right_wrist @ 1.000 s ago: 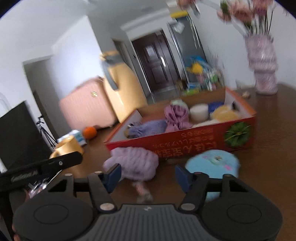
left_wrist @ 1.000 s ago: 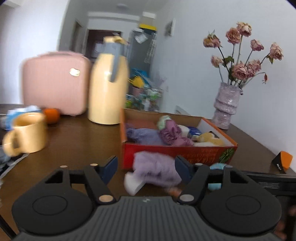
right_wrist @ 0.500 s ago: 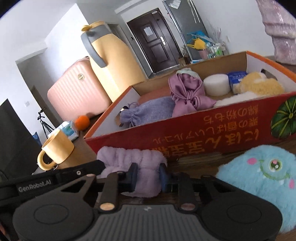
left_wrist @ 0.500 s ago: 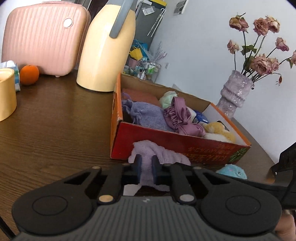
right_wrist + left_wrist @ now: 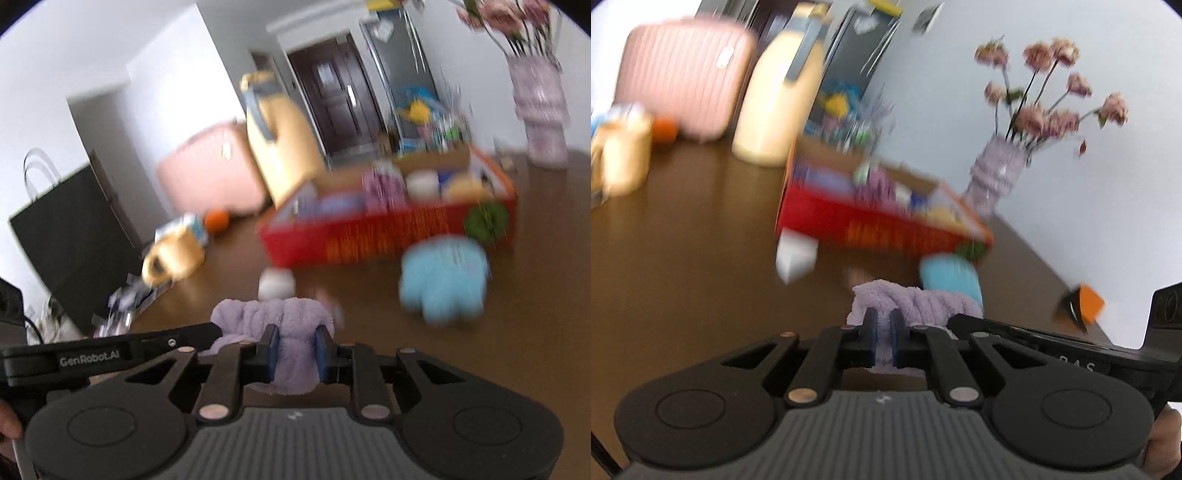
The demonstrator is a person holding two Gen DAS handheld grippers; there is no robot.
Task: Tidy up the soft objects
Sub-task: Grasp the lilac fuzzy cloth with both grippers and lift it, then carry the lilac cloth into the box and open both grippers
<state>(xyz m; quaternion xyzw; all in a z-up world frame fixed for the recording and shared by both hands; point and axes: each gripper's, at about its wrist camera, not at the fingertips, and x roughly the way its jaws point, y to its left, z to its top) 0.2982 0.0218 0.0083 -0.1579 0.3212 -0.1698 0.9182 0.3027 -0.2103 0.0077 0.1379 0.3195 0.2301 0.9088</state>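
Observation:
A fluffy purple cloth [image 5: 916, 301] is held by both grippers above the brown table. My left gripper [image 5: 882, 338] is shut on its left part. My right gripper [image 5: 294, 350] is shut on the same purple cloth [image 5: 273, 317]. The red cardboard box [image 5: 879, 229] with several soft items stands behind it, and also shows in the right wrist view [image 5: 388, 232]. A blue plush toy [image 5: 443, 280] lies on the table in front of the box, right of the cloth, and appears blurred in the left wrist view [image 5: 949, 275].
A white object [image 5: 796, 254] lies by the box's front left corner. A yellow thermos [image 5: 779, 96], pink case [image 5: 683, 74], yellow mug [image 5: 620, 162] and orange [image 5: 217, 220] stand at the back left. A flower vase [image 5: 997, 177] stands at the right. A black bag [image 5: 74, 236] is far left.
Both grippers, shut on the purple cloth, have lifted it and pulled it back from the box. The white object under it is now uncovered. The views are motion-blurred.

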